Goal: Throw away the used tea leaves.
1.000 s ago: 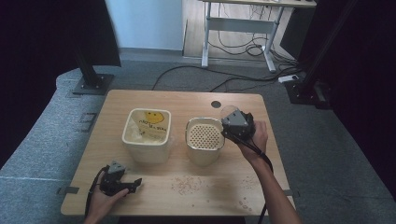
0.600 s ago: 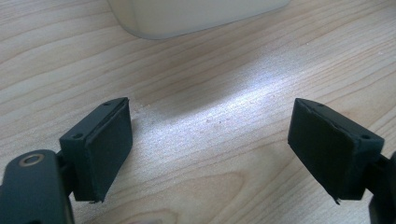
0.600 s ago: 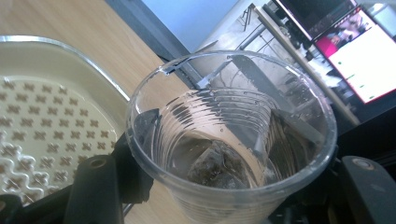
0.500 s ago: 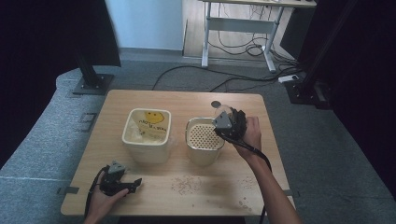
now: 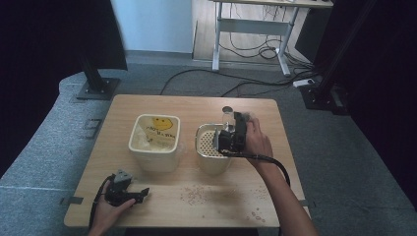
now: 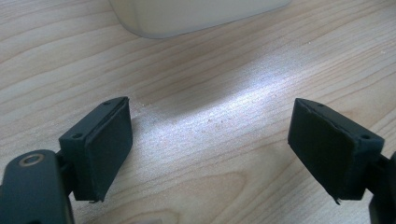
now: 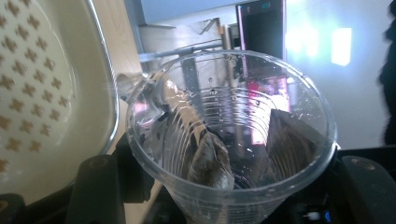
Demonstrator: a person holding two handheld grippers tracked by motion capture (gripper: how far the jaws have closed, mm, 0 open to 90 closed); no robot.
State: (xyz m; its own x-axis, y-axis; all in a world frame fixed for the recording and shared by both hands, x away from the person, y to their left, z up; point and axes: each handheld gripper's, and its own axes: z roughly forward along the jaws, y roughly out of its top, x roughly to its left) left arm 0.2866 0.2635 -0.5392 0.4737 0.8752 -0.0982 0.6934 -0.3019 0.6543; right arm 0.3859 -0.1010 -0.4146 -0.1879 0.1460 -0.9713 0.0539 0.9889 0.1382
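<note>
The wooden surface (image 5: pixel 162 204) carries two cream containers side by side near its middle. The left tub (image 5: pixel 154 143) holds a yellow bag with a smiley face (image 5: pixel 161 129). The right one, a perforated strainer tub (image 5: pixel 210 151), shows a floor patterned with small cross-shaped holes in the right gripper view (image 7: pixel 32 88).

Over the strainer tub's right rim, the right gripper (image 5: pixel 227 135) grasps a clear plastic cup (image 7: pixel 231 135); its fingers (image 7: pixel 292 133) are clenched on the cup's ribbed wall, seen dark through the plastic. The cup is tipped well over on its side, so its long axis runs nearly level, with the mouth turned toward the strainer tub and the base back in the gripper. Its lip sits just beside the tub's rim, and droplets cling to the inside wall. In the high view the cup (image 5: pixel 227 119) shows as a pale shape above the tub's far right corner.

The left gripper (image 5: pixel 140 194) rests on the surface near its front left edge, held in the person's left hand (image 5: pixel 105 211). Its fingers (image 6: pixel 109 140) are released, spread wide with only bare wood between them, pointing toward the left tub's base.

Scattered grains (image 5: pixel 196 194) lie on the wood in front of the strainer tub.
</note>
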